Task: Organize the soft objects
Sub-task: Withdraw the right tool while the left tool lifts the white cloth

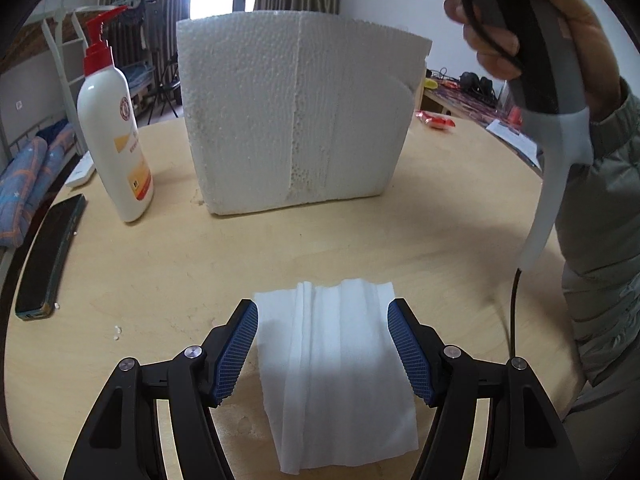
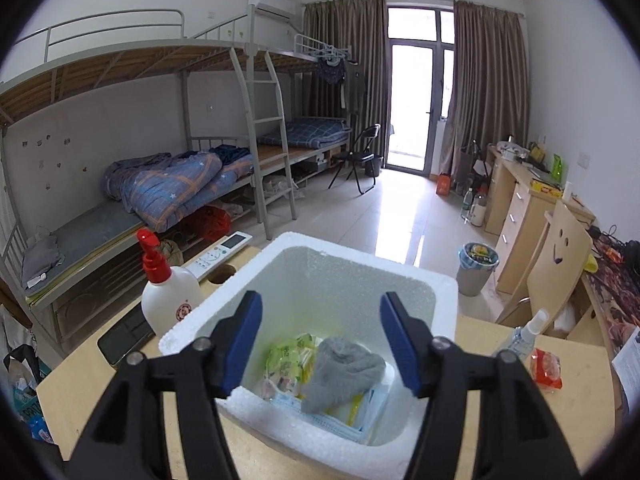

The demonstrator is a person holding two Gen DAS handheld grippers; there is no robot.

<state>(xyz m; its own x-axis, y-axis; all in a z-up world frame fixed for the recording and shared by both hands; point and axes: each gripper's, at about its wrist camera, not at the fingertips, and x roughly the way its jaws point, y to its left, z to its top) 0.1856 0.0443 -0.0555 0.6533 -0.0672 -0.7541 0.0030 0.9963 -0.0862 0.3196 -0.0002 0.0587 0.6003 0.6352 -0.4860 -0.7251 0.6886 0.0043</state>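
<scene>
Left gripper (image 1: 322,316): jaws spread wide, low over the desk (image 1: 160,264), gripping nothing. White tissue (image 1: 336,376) lies flat on the desk between the two blue pads, creased lengthwise, its far edge just past the fingertips. Whether the pads touch its side edges, cannot tell.

Ahead of the left gripper, farther across the desk: white foam box (image 1: 288,120), near wall facing the camera. Left of the box, close beside it, a white pump bottle (image 1: 114,136) with red pump head, upright. Left of that, near the desk edge, a dark phone (image 1: 48,256) lying flat. Right and above: the person's right hand (image 1: 516,24) holding the right gripper's handle, raised above the box.

Right gripper (image 2: 321,304): jaws apart, empty, hovering above the open top of the foam box (image 2: 444,300), looking down into it. Inside the box, below the gripper: grey soft cloth (image 2: 344,376) on top, a green-printed packet (image 2: 288,360) to its left, a blue face mask (image 2: 352,426) beneath at the near side.

Right of the box on the desk: small spray bottle (image 2: 524,336), then a red packet (image 2: 546,368). Left of the box: the pump bottle (image 2: 168,292); beyond it, a white remote (image 2: 220,254).
</scene>
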